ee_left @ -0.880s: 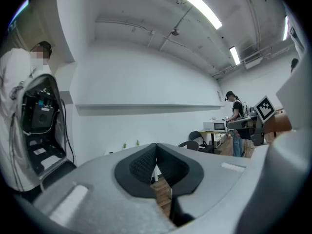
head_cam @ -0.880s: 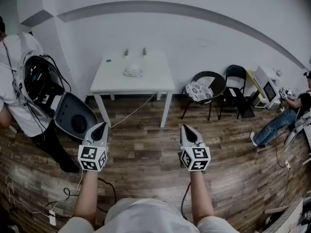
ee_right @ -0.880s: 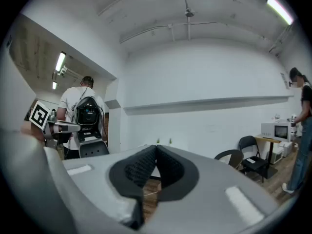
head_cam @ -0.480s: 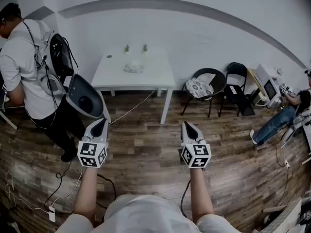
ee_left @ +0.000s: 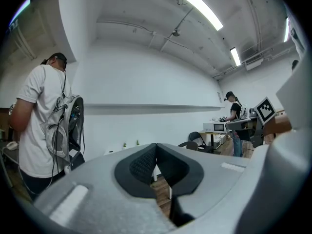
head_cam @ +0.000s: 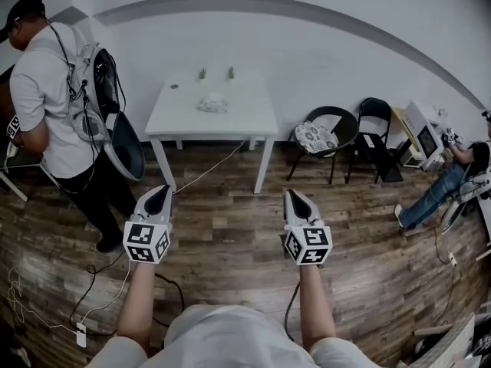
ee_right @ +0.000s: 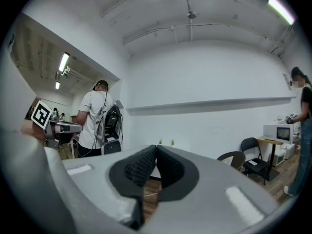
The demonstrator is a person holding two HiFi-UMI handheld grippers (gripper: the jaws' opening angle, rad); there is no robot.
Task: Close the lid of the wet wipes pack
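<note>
Only real change: the bystander with a backpack (head_cam: 57, 98) has stepped further into frame on the left, beside the white table (head_cam: 211, 134); both grippers sit where they were. Task looks not started: the wet wipes pack (head_cam: 212, 105) lies on the tabletop, well apart from both, lid state too small to read. Left gripper (head_cam: 159, 195) and right gripper (head_cam: 292, 198) are held level, side by side over the wood floor (head_cam: 230, 240), aimed toward the table, jaws pressed together with nothing between them

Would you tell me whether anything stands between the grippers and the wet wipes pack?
Nothing visible does: only wood floor separates the left gripper and right gripper from the table bearing the wet wipes pack; a person stands left of it.
</note>
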